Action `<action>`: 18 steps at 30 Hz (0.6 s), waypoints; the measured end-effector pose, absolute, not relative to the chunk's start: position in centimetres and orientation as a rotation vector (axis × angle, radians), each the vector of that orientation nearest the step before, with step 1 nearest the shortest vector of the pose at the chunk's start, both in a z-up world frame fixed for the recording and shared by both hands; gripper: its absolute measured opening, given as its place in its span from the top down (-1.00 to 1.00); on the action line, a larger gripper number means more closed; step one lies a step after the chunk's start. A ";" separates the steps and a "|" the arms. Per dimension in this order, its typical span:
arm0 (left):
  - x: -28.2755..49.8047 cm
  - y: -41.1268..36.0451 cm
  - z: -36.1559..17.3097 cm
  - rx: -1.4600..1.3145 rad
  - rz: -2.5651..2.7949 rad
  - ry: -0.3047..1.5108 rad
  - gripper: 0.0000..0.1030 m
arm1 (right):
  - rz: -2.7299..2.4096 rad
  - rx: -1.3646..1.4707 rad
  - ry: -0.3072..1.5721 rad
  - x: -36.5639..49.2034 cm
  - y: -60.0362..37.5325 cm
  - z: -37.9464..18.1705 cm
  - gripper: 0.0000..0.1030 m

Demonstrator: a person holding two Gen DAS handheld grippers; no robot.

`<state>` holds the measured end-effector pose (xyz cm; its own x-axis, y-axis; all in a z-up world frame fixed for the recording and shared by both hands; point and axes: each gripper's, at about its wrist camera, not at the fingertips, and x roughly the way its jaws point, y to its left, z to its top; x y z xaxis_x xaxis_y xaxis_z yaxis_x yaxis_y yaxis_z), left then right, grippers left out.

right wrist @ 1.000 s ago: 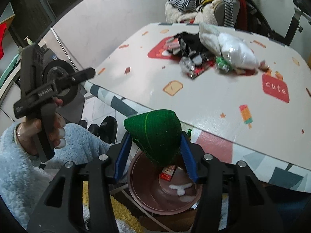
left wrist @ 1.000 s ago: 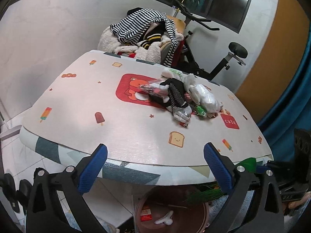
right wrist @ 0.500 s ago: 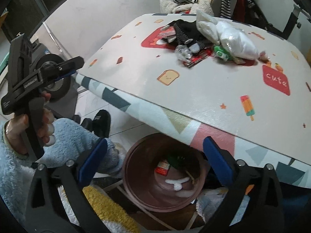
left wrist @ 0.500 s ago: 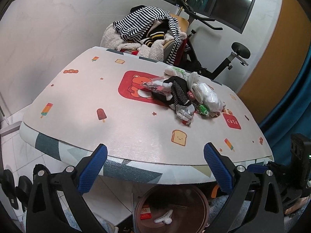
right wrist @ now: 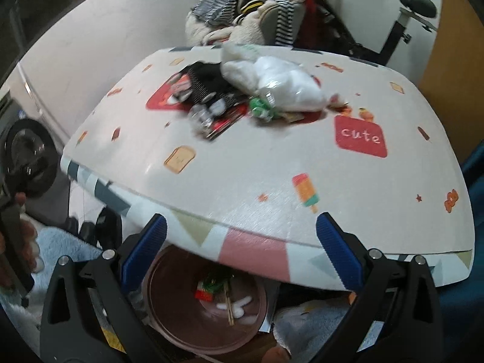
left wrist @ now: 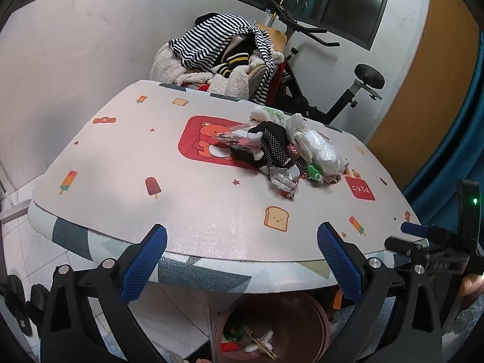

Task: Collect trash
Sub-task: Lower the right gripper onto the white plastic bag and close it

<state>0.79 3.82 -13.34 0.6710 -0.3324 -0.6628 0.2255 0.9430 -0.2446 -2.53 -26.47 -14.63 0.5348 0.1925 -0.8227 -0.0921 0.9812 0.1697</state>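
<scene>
The right gripper (right wrist: 241, 249) hangs over the near edge of the table (right wrist: 272, 175), its blue pads spread wide with nothing between them; the jaws have just been opening, and they now frame the brown bin (right wrist: 205, 305) that stands on the floor under that edge. This view looks straight into the bin, where a red-and-green wrapper, a white scrap and a pair of chopsticks lie on the bottom; the picture is somewhat blurred. At its left border a hand (right wrist: 21, 242) grips a black handle above a pale blue fleecy sleeve. The left wrist view is sharper and shows more of the room beyond the table: a chair heaped with striped clothing (left wrist: 224, 48) and an exercise bike (left wrist: 338, 90) behind the far edge. The left gripper (left wrist: 242, 260) also stands wide apart and empty at the near edge of the table, with the bin partly seen below it. The trash pile (left wrist: 287, 154) sits right of the table's middle, beside the red bear print: a white plastic bag, black dotted fabric, crumpled clear wrappers, a small green piece and a red packet, all heaped together and touching.
</scene>
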 end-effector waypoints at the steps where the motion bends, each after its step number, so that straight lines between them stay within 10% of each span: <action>1: 0.9 3.9 -13.4 -0.148 -0.312 0.773 -0.89 | 0.161 0.118 0.987 -2.4 -26.8 -14.5 -0.89; 18: 3.0 6.5 -13.3 -0.217 -0.243 0.722 -0.89 | 0.069 0.325 0.872 9.4 -32.3 -15.1 -0.89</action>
<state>3.04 6.47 -13.33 0.7247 -0.2927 -0.6238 0.1441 0.9496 -0.2783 9.43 -32.27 -15.08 0.6441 0.1910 -0.7407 0.0723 0.9488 0.3076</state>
